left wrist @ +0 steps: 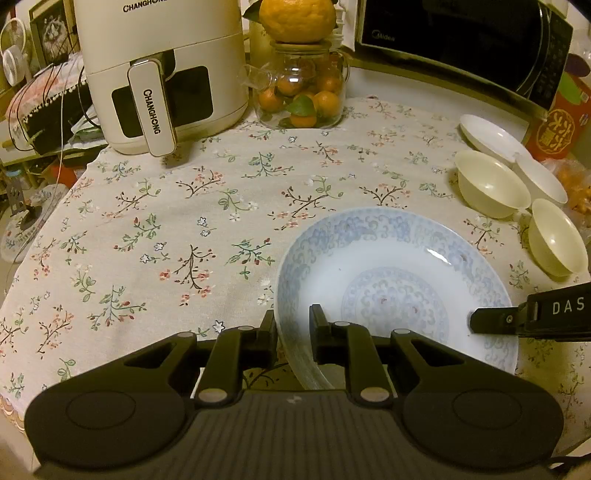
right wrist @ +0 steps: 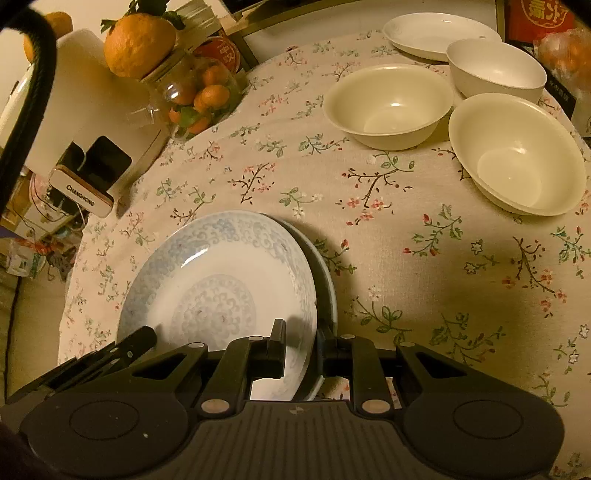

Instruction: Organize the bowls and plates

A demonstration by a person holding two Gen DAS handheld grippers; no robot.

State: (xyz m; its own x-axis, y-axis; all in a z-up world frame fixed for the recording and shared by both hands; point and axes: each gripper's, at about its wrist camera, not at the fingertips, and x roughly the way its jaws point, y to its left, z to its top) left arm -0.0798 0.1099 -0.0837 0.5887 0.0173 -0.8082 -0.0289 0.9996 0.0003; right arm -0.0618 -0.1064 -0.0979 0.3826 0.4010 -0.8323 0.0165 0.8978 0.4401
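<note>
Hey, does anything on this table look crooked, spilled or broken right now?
Nothing spilled or broken. The blue patterned plate is tilted, gripped at opposite rims by the left tool and right tool, above a second plate. A big orange perches on the jar.

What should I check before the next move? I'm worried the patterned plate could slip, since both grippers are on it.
1. Left gripper jaws straddle the patterned plate's near rim: ok.
2. Right gripper jaws straddle the opposite rim: ok.
3. Grip firm enough to carry: cannot tell.
4. Patterned plate centred on the second plate beneath it: not ok, the lower rim shows on one side only.
5. Cream bowls stand apart from the plate: ok.
</note>
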